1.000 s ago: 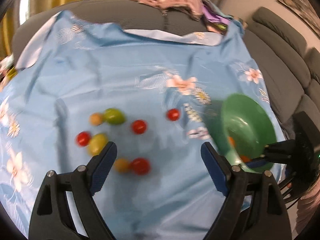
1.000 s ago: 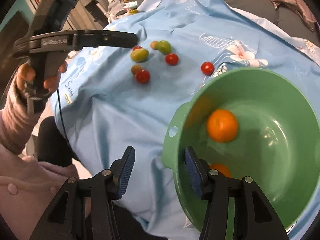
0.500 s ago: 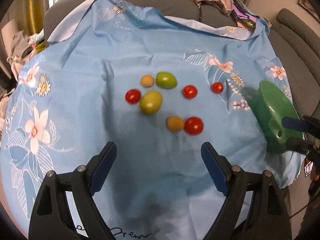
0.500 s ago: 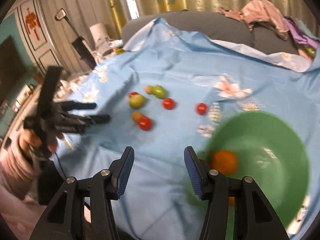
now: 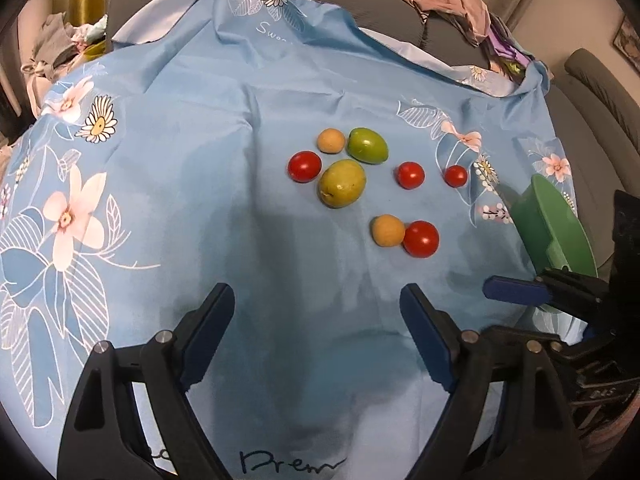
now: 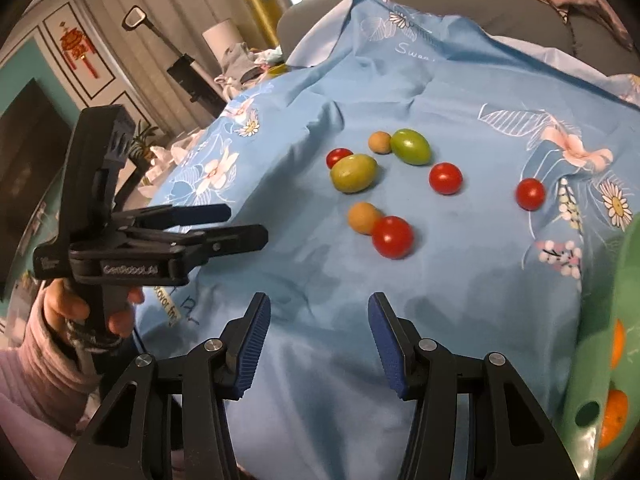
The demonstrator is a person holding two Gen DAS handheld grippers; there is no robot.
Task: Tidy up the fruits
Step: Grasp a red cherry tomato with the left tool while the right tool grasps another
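In the middle of the blue floral cloth sits the fruit cluster: two green ones, the yellowish green fruit nearer and the brighter green fruit behind it, two little tan fruits, and four red tomatoes, one of which touches the near tan one. Off to the right edge is the green bowl, and the right wrist view shows orange fruit inside it. Nothing sits between the grippers and the cluster, just bare cloth. The left gripper hangs over the near cloth with its jaws wide and closing a bit, nothing between them. The right gripper is partly spread and empty too, near the bowl's rim. A hand in a pink sleeve holds the left tool. Compared to a second ago, the right gripper has let go of the bowl rim and swung left, and the bowl has slid to the edge of both views.
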